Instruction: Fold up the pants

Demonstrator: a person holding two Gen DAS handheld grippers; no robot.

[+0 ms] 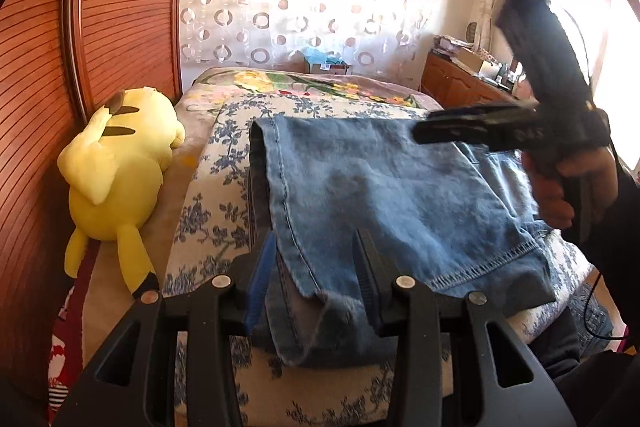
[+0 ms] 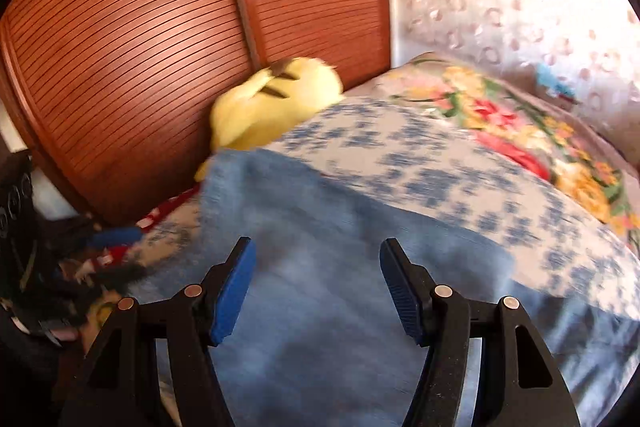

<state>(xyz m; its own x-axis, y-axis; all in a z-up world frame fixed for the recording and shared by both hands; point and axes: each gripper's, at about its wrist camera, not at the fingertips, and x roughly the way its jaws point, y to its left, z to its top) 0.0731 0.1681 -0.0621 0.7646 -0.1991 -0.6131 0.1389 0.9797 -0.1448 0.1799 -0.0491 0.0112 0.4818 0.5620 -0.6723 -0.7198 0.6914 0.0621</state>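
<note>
Folded blue jeans (image 1: 380, 187) lie on a bed cover with a blue flower print (image 1: 216, 195). My left gripper (image 1: 316, 267) is at the near hem, which lies loosely between its parted jaws with no firm pinch showing. A hand holds my right gripper (image 1: 420, 135) above the far right side of the jeans. The right wrist view is blurred. There my right gripper (image 2: 318, 259) is open over the jeans (image 2: 320, 327), with nothing between its blue pads (image 2: 232, 291).
A yellow plush toy (image 1: 120, 179) lies to the left of the cover, against slatted wooden doors (image 1: 120, 7). A flowered blanket (image 1: 320, 83) covers the far end of the bed. A wooden cabinet (image 1: 460, 83) stands at the back right, near a window.
</note>
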